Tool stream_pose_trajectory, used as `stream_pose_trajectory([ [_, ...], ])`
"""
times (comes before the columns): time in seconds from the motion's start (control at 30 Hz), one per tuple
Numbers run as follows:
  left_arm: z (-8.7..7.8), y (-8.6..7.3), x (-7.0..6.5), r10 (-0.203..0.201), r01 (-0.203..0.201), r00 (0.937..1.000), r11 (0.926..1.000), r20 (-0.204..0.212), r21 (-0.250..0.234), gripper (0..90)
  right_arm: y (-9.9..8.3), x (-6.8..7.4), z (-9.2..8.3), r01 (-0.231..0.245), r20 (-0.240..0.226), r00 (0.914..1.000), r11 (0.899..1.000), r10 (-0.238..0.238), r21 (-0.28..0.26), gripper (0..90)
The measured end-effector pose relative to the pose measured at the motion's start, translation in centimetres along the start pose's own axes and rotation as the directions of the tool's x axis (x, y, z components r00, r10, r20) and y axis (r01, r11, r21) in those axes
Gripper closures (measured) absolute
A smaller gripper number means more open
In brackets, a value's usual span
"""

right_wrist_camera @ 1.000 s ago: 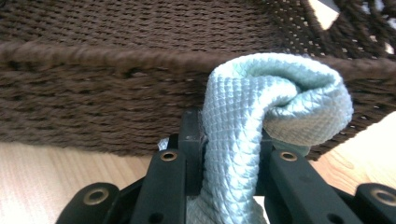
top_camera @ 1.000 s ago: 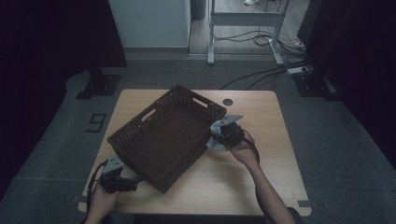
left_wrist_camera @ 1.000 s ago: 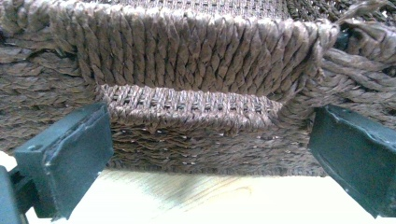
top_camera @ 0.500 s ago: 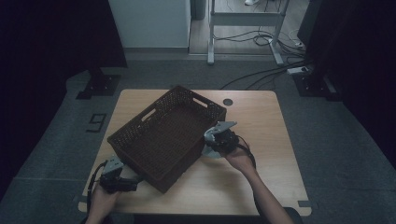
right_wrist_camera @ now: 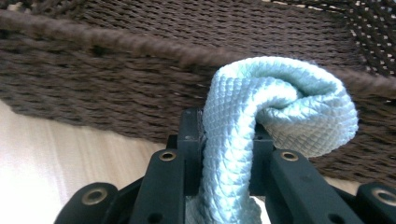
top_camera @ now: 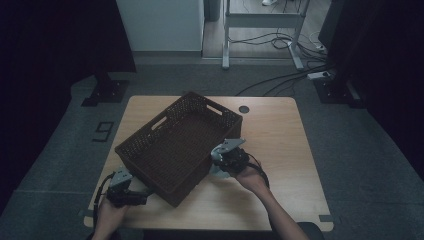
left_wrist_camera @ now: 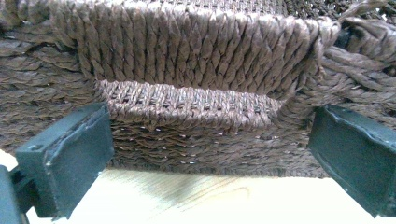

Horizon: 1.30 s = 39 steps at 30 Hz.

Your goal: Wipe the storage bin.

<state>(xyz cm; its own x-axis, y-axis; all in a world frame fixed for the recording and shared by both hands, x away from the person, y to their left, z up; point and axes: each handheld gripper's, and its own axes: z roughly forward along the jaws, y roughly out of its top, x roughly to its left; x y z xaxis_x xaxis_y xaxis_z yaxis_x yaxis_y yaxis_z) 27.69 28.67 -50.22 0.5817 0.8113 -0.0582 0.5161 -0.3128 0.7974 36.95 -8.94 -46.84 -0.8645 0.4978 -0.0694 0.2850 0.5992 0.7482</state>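
A pale wooden table (top_camera: 280, 150) stands on a dim grey floor, with cables trailing behind it. On it sits a dark brown woven rectangular basket (top_camera: 180, 145), set at a slant. The right gripper (top_camera: 226, 161) has its jaws clamped nearly together on a light blue waffle-textured cloth (right_wrist_camera: 261, 121), which passes up between the fingers (right_wrist_camera: 191, 135) and curls over just beyond their tips, right against the basket's long side wall, below its rim. The left gripper (top_camera: 131, 186) stands with its jaws spread wide and nothing pinched: the basket's near end wall, with its handle slot, lies just ahead of and between the two fingers (left_wrist_camera: 70, 158), above the bare tabletop.
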Motion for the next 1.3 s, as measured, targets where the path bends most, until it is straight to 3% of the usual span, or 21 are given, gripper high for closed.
stream_pose_trajectory([
  [0.4,0.0,0.0,0.0,0.0,0.0,1.0,1.0,-0.002,-0.003,0.0,0.4,2.9,0.2,0.034,-0.075,0.9965,0.999,-0.035,-0.02,74.2],
  [0.5,0.0,0.0,0.0,0.0,0.0,1.0,1.0,-0.002,-0.003,0.0,0.6,4.1,0.3,0.052,-0.1,0.9935,0.998,-0.054,-0.023,74.2],
  [0.8,0.2,0.1,-0.3,0.004,-0.004,1.0,1.0,0.005,-0.003,0.0,0.9,5.9,0.4,0.068,-0.145,0.9867,0.997,-0.073,-0.035,74.2],
  [1.07,0.6,0.2,-0.9,0.046,-0.046,0.9989,0.9987,-0.007,0.023,0.0,1.3,7.2,0.6,0.092,-0.18,0.9786,0.995,-0.099,-0.044,74.2],
  [1.3,0.6,0.3,-0.9,0.049,-0.048,0.9988,0.9985,-0.009,0.024,0.0,1.7,8.5,0.9,0.111,-0.221,0.9679,0.993,-0.12,-0.049,74.2],
])
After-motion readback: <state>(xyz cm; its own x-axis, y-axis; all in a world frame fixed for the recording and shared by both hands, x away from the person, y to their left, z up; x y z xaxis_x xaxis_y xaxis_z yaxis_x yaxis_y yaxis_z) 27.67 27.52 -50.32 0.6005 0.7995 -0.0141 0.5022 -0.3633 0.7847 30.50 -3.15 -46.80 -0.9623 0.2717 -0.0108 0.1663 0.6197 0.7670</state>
